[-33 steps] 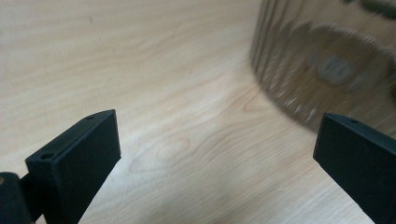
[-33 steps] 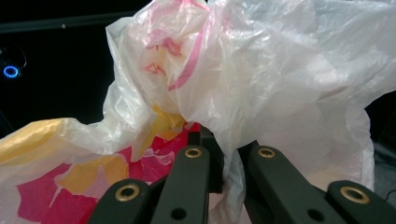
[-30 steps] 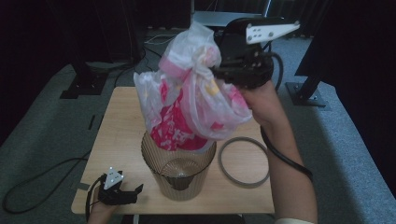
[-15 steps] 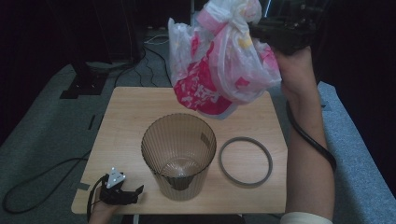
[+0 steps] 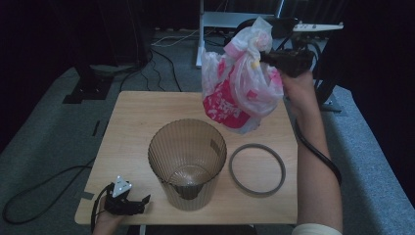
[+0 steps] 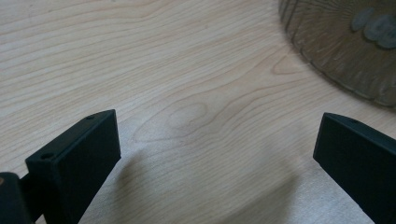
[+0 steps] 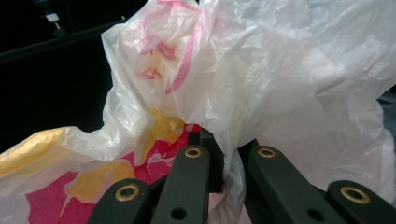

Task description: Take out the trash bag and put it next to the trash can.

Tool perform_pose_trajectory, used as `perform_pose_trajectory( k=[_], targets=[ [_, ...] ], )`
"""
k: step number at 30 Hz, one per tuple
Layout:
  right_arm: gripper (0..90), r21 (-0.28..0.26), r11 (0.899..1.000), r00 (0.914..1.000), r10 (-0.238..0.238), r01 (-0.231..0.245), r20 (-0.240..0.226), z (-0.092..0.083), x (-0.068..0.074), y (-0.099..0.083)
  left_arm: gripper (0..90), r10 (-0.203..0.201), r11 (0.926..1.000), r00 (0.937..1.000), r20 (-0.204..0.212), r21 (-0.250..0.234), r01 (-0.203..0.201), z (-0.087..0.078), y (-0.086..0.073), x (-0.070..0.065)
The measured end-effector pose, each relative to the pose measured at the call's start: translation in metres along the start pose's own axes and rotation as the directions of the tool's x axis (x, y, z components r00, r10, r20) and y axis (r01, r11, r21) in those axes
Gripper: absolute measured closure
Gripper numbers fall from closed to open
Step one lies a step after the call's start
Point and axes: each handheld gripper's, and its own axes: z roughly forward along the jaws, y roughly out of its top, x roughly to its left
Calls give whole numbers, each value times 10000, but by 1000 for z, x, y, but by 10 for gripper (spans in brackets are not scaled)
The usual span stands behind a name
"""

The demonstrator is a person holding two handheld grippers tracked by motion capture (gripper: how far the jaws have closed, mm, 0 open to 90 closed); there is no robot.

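Right gripper (image 5: 266, 58) found clamped on plastic bag (image 5: 240, 88), held above table (image 5: 137, 117) beyond bin (image 5: 187, 164). Left gripper (image 5: 142, 201) found spread, empty.

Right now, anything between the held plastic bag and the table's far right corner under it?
Nothing visible: the right tool is shut on the plastic bag, the table beneath looks bare, and bin and ring sit nearer.
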Motion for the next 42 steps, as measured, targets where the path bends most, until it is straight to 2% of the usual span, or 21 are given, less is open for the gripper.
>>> perform_pose_trajectory(
  k=[3,5,9,12,17,24,27,33,42],
  targets=[
    [889,242,9993,9991,285,-292,298,10,-13,-19,7,14,10000,10000,-33,20,-14,0,0,0],
    [889,306,9977,9976,598,-608,342,16,-22,-30,8,-26,10000,10000,-27,-22,26,0,0,1],
    [890,632,9950,9949,732,-776,690,29,-32,-49,8,-119,9999,9999,-2,-67,119,-1,0,1],
    [889,591,9918,9916,1096,-1137,688,42,-42,-67,8,-135,9999,9999,23,-51,136,0,-1,1],
    [889,519,9863,9858,1526,-1564,703,59,-54,-85,8,-56,10000,10000,34,34,56,1,-1,1],
    [888,492,9823,9785,1747,-1808,1097,83,-59,-106,8,-9,9999,10000,79,130,8,2,-2,0],
    [887,840,9826,9771,1523,-1659,1485,96,-59,-117,8,-5,9999,9999,105,144,4,2,-2,0],
    [885,1154,9714,9717,1912,-2077,1388,112,-64,-139,8,-7,9999,9999,146,146,5,2,-2,0],
    [881,1316,9603,9644,2287,-2458,1329,117,-67,-160,8,109,9995,9999,132,310,-113,4,-2,-1]
  ],
)
